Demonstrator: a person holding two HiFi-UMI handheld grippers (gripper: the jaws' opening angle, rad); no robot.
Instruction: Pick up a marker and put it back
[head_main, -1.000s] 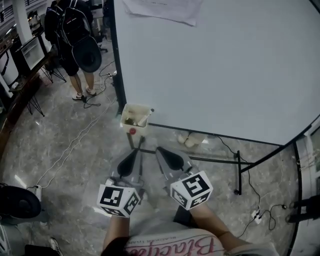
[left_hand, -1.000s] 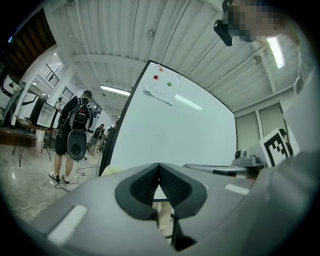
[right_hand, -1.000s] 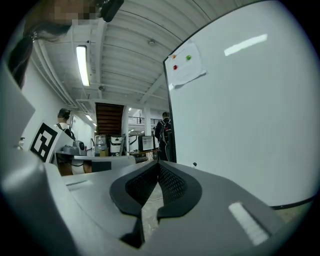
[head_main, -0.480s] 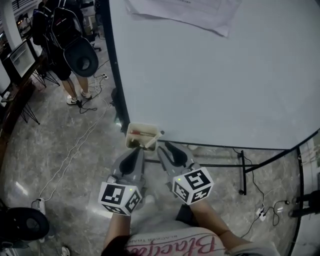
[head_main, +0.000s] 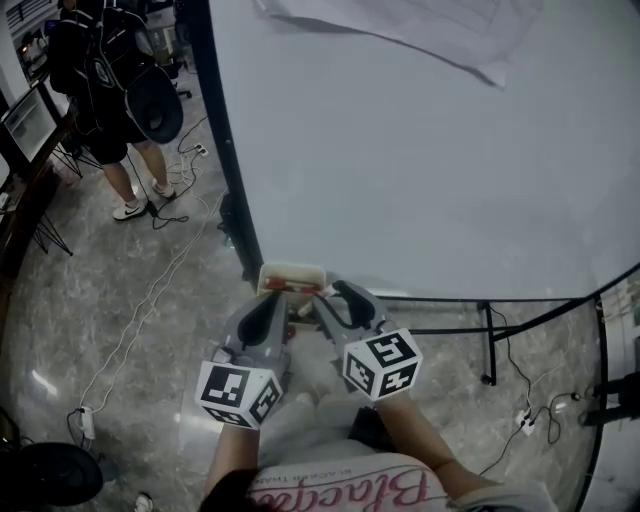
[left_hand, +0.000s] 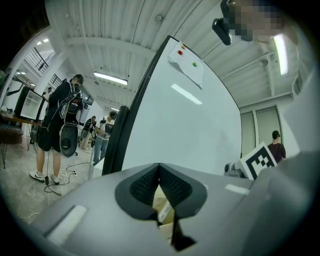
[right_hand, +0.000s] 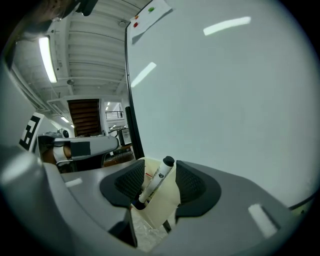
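A white marker with a black cap leans in a cream holder fixed at the whiteboard's lower edge. My right gripper straddles the holder's top, its jaws opening. The marker stands between the pads without either pressing on it. In the head view the holder sits just beyond both grippers, with red pens inside. My right gripper reaches it from the right. My left gripper points at it from the left. In the left gripper view the left gripper is shut, holding nothing.
A person with a backpack and a hanging helmet stands at the far left. Cables and a power strip lie on the marble floor. The whiteboard's black stand bars run to the right. A paper sheet hangs on the board.
Both grippers have moved forward, from well short of the holder right up to it. The right gripper's jaws have spread apart around the marker.
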